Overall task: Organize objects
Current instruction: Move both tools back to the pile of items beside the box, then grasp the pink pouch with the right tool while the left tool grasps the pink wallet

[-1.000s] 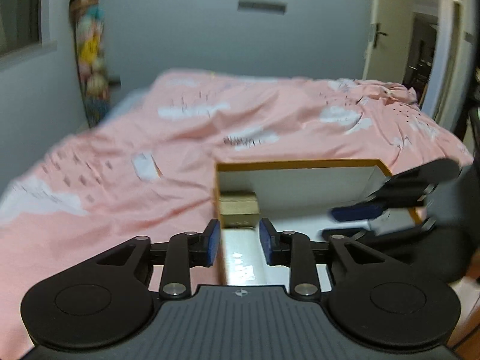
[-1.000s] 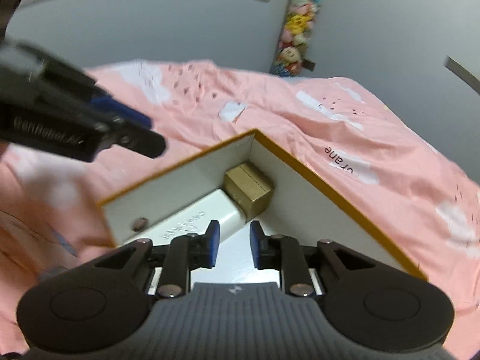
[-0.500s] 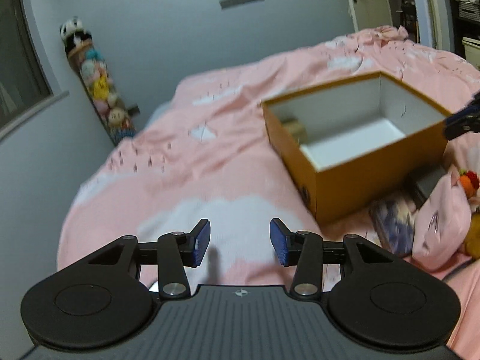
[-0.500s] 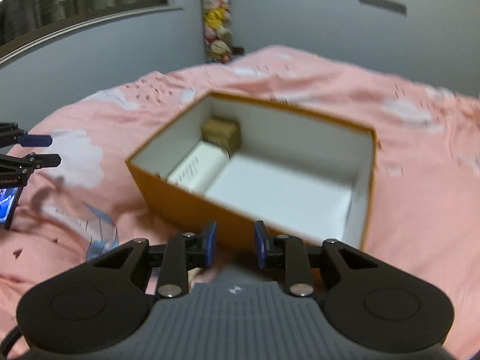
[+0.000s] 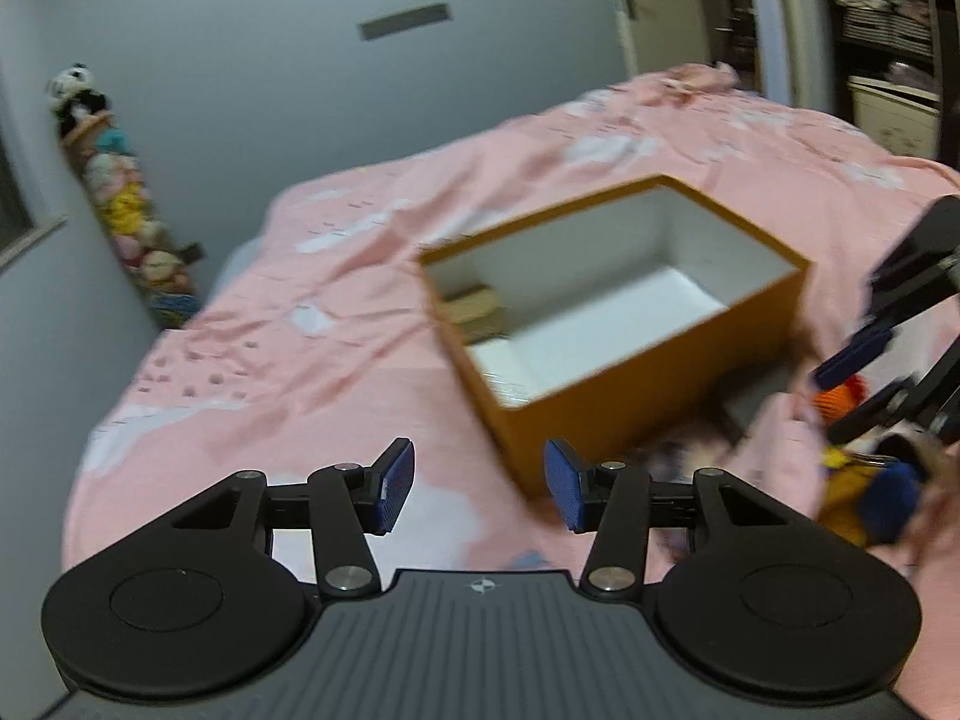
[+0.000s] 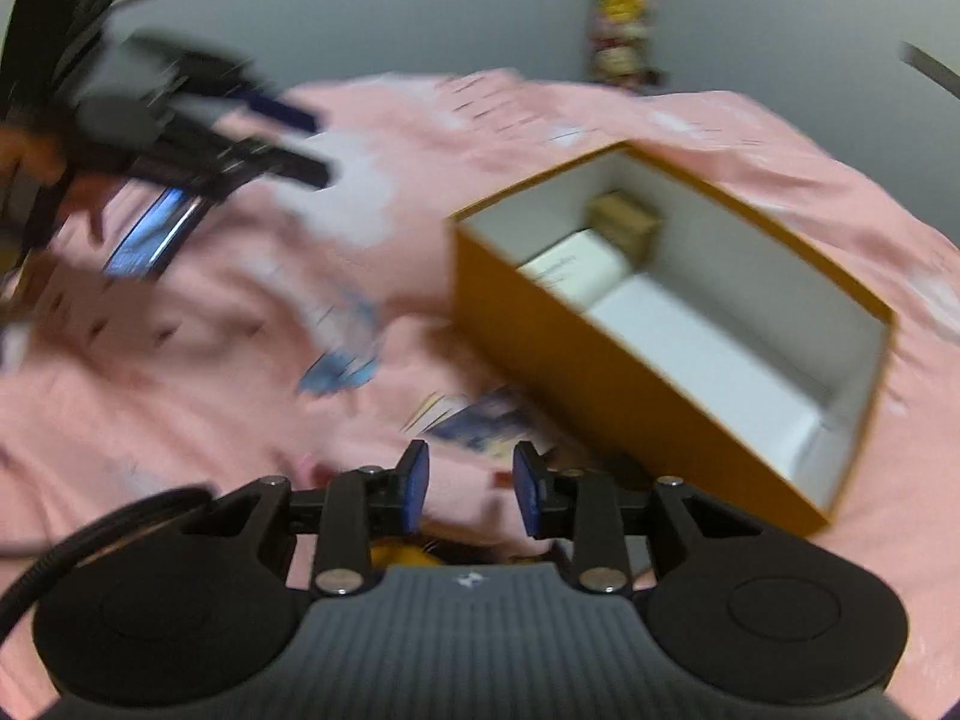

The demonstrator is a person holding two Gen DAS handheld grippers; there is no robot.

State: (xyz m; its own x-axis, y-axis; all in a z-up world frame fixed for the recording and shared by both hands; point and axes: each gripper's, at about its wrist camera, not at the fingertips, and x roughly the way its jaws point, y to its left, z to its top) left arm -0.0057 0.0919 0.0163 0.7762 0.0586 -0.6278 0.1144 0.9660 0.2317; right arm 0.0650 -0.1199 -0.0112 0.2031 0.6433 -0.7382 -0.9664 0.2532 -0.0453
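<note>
On the pink bed (image 5: 360,324) we see the orange box (image 5: 648,402) at 1 o'clock from our left gripper (image 5: 478,492), holding a white carton (image 6: 576,264) and a brown box (image 6: 627,222). Left fingers (image 5: 393,489) opening, nothing between. Right gripper (image 6: 470,489) fingers opening too, empty, over blurred clutter at the box's near side.

Small items (image 6: 474,420) beside the orange box (image 6: 630,372) are motion-blurred.
</note>
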